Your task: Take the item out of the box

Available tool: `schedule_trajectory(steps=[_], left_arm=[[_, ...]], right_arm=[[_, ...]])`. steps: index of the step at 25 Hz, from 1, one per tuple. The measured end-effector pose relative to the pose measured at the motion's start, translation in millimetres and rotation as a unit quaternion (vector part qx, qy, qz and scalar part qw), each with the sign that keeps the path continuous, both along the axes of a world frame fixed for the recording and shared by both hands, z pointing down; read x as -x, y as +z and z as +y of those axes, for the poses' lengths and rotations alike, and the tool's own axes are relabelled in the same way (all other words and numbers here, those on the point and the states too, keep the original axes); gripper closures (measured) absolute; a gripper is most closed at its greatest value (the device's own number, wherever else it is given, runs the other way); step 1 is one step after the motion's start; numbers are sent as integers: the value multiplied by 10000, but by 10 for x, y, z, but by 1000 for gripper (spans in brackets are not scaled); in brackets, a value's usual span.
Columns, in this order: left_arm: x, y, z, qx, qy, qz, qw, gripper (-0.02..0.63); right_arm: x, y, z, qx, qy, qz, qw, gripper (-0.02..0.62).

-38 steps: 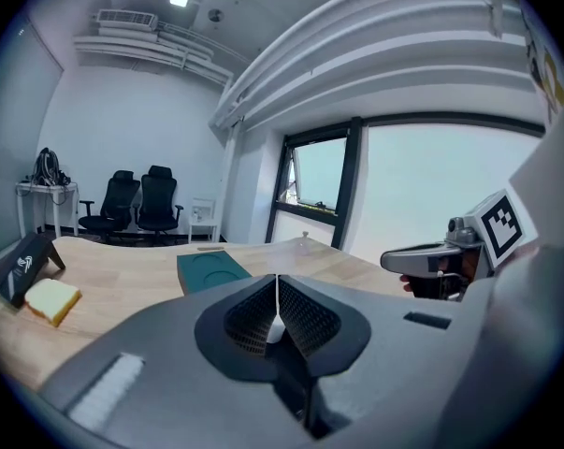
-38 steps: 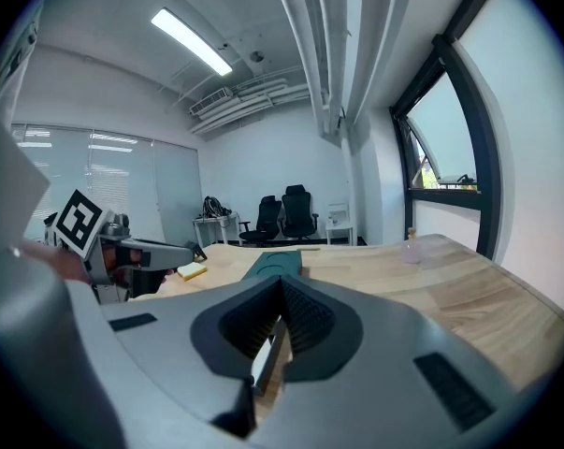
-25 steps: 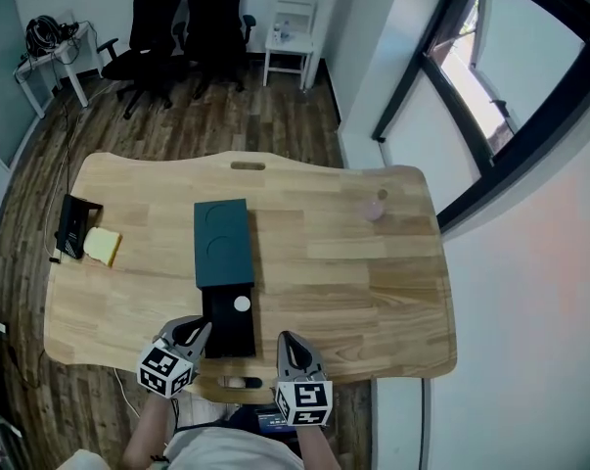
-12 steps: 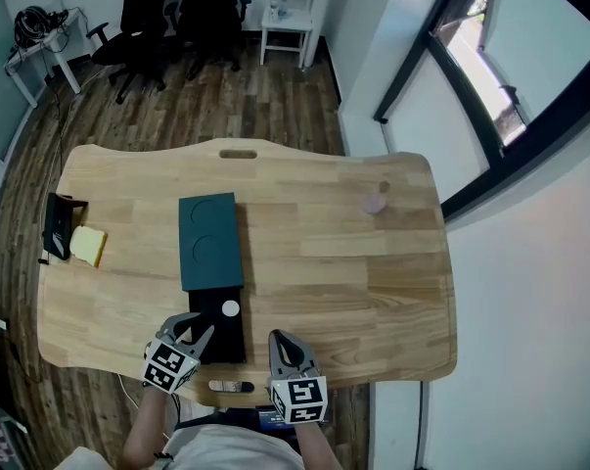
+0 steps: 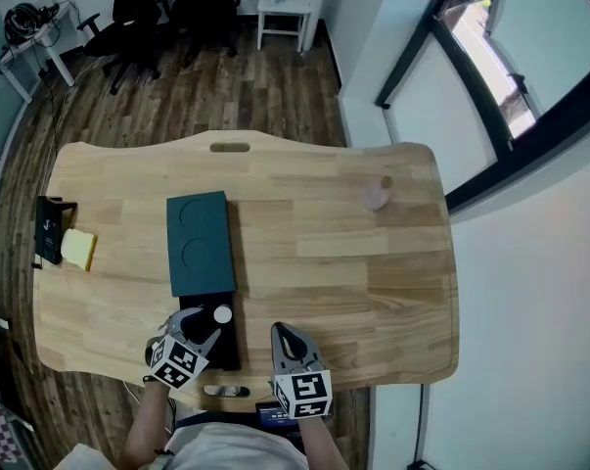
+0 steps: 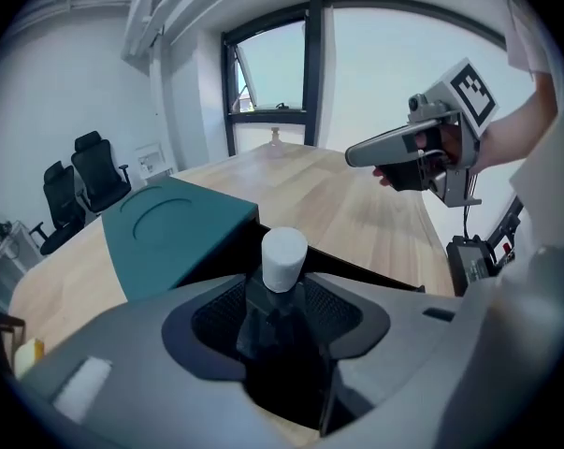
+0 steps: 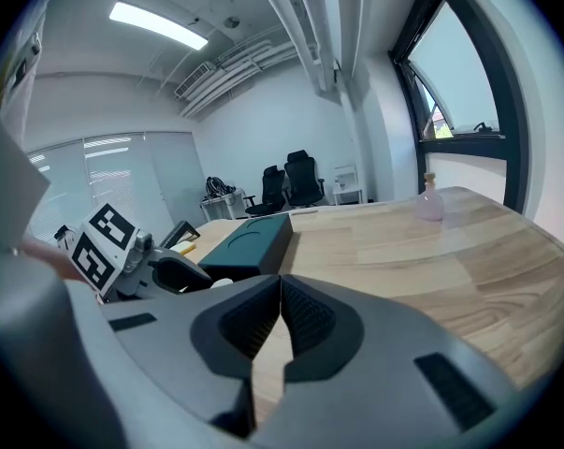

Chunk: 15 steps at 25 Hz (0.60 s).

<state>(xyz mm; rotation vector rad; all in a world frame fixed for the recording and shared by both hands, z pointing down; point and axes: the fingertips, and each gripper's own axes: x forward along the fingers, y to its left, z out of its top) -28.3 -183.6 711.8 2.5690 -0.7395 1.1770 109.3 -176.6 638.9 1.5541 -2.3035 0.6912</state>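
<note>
A small dark bottle with a white cap point(image 5: 221, 314) stands in the open black box point(image 5: 226, 351) near the table's front edge. The box's teal cover point(image 5: 201, 243) lies just beyond it. My left gripper point(image 5: 203, 328) is at the box, and its jaws are opening. In the left gripper view the bottle point(image 6: 283, 253) stands upright between the spread pads of the left gripper point(image 6: 277, 311), which do not press on it. My right gripper point(image 5: 288, 342) hovers to the right of the box, shut and empty, and the right gripper view shows its pads point(image 7: 280, 293) together.
A pink bottle point(image 5: 376, 197) stands at the table's far right. A black holder point(image 5: 49, 228) and a yellow pad point(image 5: 77, 251) sit at the left edge. A small object point(image 5: 224, 391) lies at the front edge. Office chairs point(image 5: 148, 8) stand on the floor beyond.
My left gripper has moved forward over the black box to the capped bottle and its jaws have spread from shut. The right gripper has barely moved.
</note>
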Motion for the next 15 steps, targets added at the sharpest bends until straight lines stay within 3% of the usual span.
schedule_trajectory(steps=[6,10,15], left_arm=[[-107,53,-47,46,323,-183,9993,394],[-184,91,-50,160,558,-181,9982,391],[-208,150,3,263,983,-452,9938,391]], right_arm=[[-20,84,-43,154,-93,38,9998,589],[48,110,-62,202,-275,-190,9992,590],[35,140,-76,279,-316,-167,9990,590]])
